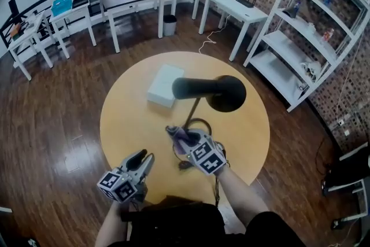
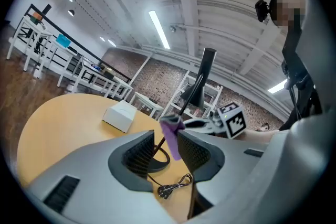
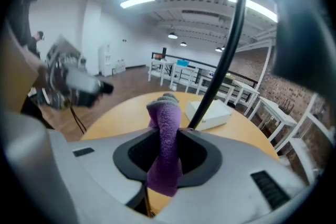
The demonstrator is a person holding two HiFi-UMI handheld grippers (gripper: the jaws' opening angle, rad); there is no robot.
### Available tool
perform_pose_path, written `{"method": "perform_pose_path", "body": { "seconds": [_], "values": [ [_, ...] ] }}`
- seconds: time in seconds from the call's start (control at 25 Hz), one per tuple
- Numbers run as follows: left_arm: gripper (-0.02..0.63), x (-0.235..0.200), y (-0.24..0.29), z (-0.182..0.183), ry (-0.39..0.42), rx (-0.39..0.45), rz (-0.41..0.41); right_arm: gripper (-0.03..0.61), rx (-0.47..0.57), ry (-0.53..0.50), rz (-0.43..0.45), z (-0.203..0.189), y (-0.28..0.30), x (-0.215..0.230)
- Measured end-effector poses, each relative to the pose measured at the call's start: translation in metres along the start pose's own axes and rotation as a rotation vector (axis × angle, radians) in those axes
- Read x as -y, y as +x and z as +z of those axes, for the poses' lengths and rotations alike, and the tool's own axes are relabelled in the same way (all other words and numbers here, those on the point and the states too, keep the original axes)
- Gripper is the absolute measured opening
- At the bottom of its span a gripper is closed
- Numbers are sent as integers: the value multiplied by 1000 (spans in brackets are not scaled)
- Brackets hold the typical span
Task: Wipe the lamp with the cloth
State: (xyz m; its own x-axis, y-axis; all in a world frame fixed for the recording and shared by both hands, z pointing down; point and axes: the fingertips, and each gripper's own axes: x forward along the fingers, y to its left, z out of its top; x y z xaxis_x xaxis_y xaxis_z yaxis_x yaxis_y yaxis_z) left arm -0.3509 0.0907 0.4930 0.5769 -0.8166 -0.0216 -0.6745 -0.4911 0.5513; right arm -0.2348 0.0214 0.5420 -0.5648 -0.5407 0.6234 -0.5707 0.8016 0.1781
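Note:
A black lamp [image 1: 225, 92] stands on the round wooden table [image 1: 121, 118], its thin stem [image 1: 193, 113] leaning down to a base behind my right gripper. That gripper [image 1: 180, 140] is shut on a purple cloth [image 1: 174, 133] close beside the lower stem. In the right gripper view the cloth [image 3: 165, 113] stands up between the jaws of the right gripper [image 3: 168, 136], with the stem [image 3: 220, 71] just to its right; whether they touch I cannot tell. My left gripper [image 1: 144, 157] hovers at the table's near edge, its jaws [image 2: 166, 136] a narrow gap apart and holding nothing.
A white box [image 1: 165, 85] lies on the table behind the lamp. The lamp's cord and plug [image 2: 173, 189] lie coiled on the near part of the table. White tables and a shelf unit [image 1: 312, 26] stand around the room.

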Motion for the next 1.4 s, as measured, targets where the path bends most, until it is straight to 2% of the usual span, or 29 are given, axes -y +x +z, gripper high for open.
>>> {"method": "perform_pose_path", "body": {
  "seconds": [0.16,0.28,0.36,0.44,0.52,0.6,0.68,0.76,0.84,0.92,1.0,1.24,1.4],
  "values": [
    [130,-1,5,3,11,15,-24,92,282,209,40,88,-57,11],
    [130,2,2,7,6,26,-40,92,476,476,136,134,-90,21],
    [130,2,-2,9,7,27,-35,92,556,604,209,150,-106,26],
    [130,2,-6,10,10,28,-28,92,586,652,254,158,-115,29],
    [130,3,-11,12,11,43,-25,91,595,668,261,158,-119,33],
    [130,1,-16,13,3,62,-21,91,631,737,262,155,-122,40],
    [130,-3,-21,13,-2,63,-13,91,689,884,306,151,-125,49],
    [130,-5,-24,10,5,54,-2,91,773,1071,388,146,-126,53],
    [130,-5,-25,7,13,42,13,91,828,1196,430,137,-124,57],
    [130,-2,-25,6,0,46,11,91,833,1248,428,126,-118,60],
    [129,-1,-26,5,5,41,16,91,803,1253,415,116,-108,59],
    [130,4,-27,0,-12,40,-1,91,646,1253,374,87,-70,43],
    [130,3,-24,1,14,19,7,91,551,1262,367,70,-44,35]
  ]
}}
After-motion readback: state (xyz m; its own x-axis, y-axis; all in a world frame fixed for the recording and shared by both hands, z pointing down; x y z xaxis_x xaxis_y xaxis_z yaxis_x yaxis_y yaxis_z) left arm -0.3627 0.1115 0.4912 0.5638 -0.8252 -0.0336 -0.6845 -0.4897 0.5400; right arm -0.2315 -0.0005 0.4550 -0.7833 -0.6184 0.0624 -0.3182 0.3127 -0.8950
